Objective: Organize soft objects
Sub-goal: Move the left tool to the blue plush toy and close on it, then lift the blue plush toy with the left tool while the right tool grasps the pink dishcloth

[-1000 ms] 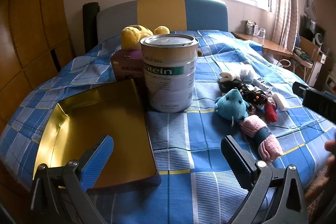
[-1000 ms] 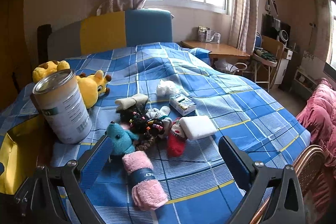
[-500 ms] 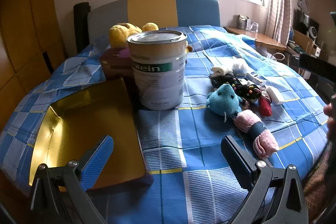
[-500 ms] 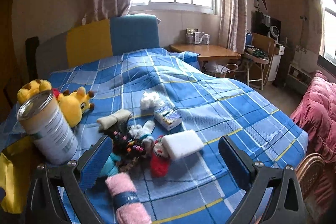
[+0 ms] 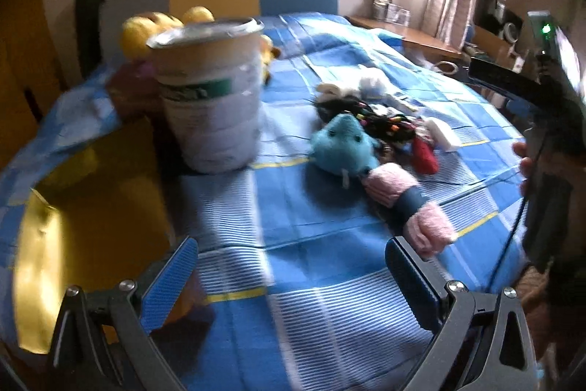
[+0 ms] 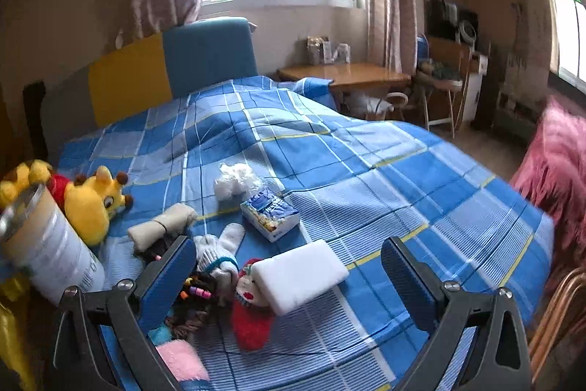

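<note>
Soft things lie in a pile on the blue checked bed: a teal plush (image 5: 344, 145), a rolled pink towel (image 5: 406, 200) (image 6: 179, 361), a red sock (image 6: 252, 317), a white sponge block (image 6: 300, 275), a white sock bundle (image 6: 218, 250), a beige roll (image 6: 161, 226) and a white fluffy wad (image 6: 236, 180). Yellow plush toys (image 6: 91, 204) lie behind a tall tin can (image 5: 208, 98) (image 6: 44, 248). My left gripper (image 5: 289, 277) is open over bare sheet, the towel's end near its right finger. My right gripper (image 6: 285, 272) is open above the sponge block.
A gold tray (image 5: 84, 218) sits left of the can. A tissue pack (image 6: 269, 213) lies behind the pile. The other hand-held gripper and a hand (image 5: 538, 141) show at the right of the left wrist view. A pink blanket (image 6: 553, 163) and desk (image 6: 351, 77) stand beyond the bed.
The left gripper has swung right and closer to the pile, with motion blur. The right gripper has risen and moved forward over the pile. Both stay open and empty.
</note>
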`<state>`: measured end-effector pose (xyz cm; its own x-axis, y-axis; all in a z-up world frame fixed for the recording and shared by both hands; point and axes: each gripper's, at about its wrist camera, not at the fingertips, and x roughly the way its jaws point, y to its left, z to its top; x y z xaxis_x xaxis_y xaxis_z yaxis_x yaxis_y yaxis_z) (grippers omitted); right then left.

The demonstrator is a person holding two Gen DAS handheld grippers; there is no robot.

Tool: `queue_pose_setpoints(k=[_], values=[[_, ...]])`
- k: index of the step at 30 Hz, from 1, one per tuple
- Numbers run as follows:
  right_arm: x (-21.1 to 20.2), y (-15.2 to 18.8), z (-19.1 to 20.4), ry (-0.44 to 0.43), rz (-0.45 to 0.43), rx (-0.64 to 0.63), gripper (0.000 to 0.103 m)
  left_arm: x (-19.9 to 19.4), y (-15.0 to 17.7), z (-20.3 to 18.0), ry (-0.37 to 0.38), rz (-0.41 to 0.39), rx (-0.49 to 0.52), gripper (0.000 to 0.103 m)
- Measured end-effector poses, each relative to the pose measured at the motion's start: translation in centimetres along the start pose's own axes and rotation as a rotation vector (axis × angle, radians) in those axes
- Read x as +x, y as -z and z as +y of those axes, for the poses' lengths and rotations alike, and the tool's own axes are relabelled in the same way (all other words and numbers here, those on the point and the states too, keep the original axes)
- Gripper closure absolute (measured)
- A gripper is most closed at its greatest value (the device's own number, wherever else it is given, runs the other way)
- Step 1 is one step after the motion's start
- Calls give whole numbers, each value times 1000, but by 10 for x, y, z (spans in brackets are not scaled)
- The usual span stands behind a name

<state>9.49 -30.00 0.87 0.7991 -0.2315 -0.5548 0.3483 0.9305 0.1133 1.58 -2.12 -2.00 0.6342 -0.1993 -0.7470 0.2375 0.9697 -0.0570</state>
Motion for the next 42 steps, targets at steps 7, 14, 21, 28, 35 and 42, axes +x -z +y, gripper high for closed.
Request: queue_pose_setpoints(k=[7, 14, 21, 28, 35, 42], values=[[11, 4, -11, -54, 70, 73, 0, 24, -20, -10, 122, 49, -34, 0], [14, 4, -14, -77, 83, 104, 0, 50, -45, -20, 72, 78, 2, 0], [16, 4, -15, -104, 96, 113, 0, 88, -73, -33, 68, 111, 35, 11], [21, 6, -16, -132, 124, 128, 0, 130, -89, -49, 47, 141, 90, 11], [26, 8, -19, -143, 151, 147, 0, 162, -91, -47, 103, 175, 72, 43], [31, 10, -18, -152, 177, 144, 2, 119, -85, -39, 159, 104, 98, 48]])
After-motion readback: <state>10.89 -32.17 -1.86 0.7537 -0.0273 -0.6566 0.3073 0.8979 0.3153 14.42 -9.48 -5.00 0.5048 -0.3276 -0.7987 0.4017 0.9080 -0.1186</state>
